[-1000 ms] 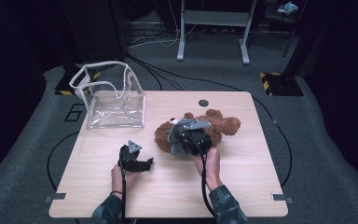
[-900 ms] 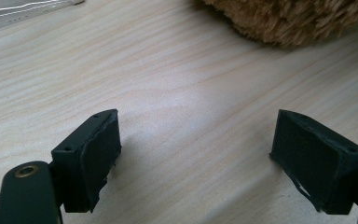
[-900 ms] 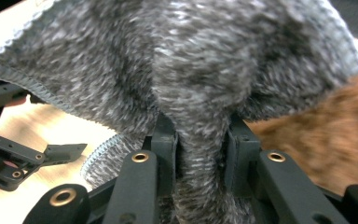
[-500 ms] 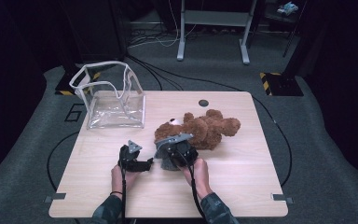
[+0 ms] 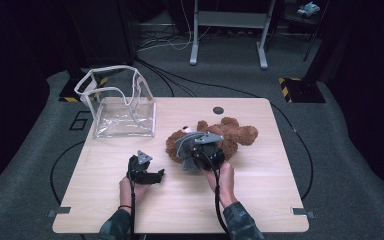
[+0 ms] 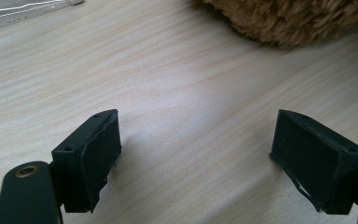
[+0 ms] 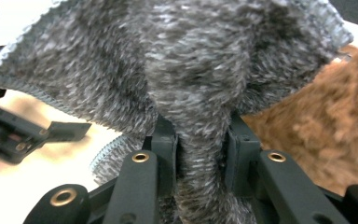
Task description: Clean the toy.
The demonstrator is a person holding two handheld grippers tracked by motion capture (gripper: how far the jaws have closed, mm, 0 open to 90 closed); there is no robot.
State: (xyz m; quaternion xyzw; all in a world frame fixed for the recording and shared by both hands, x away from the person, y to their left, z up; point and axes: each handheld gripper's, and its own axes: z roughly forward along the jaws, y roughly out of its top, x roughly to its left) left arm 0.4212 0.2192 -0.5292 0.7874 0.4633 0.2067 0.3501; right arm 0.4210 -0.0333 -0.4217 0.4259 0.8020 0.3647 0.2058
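Right gripper (image 7: 200, 144): jaws clenched on a fold of grey knitted cloth (image 7: 182, 79); the fabric is bunched between the two pads and fans out above them.
Left gripper (image 6: 209, 154): jaws released and set wide apart, with bare wood between them; it sits low over the table near the front edge in the high view (image 5: 145, 172), held by the left hand (image 5: 128, 187).
Grey cloth, position: in the high view it hangs at the right gripper (image 5: 200, 150), just in front of the teddy bear (image 5: 232, 135) and touching or overlapping it; which, I cannot tell.
Grey cloth, look: mottled grey knit with a paler stitched edge along its lower left border.
Clear bag (image 5: 122, 107): transparent plastic with white trim, standing open at the table's far left; it looks empty, though glare on the plastic makes this uncertain.
Teddy bear: brown plush, lying on its side right of centre; its fur fills the right side of the right gripper view (image 7: 335, 116) and the top edge of the left gripper view (image 6: 289, 18).
Table (image 5: 280, 200): light wood, with a small dark round disc (image 5: 218, 110) near the far edge.
Right hand (image 5: 222, 180): grips the right gripper from the near side; a cable runs back along the forearm.
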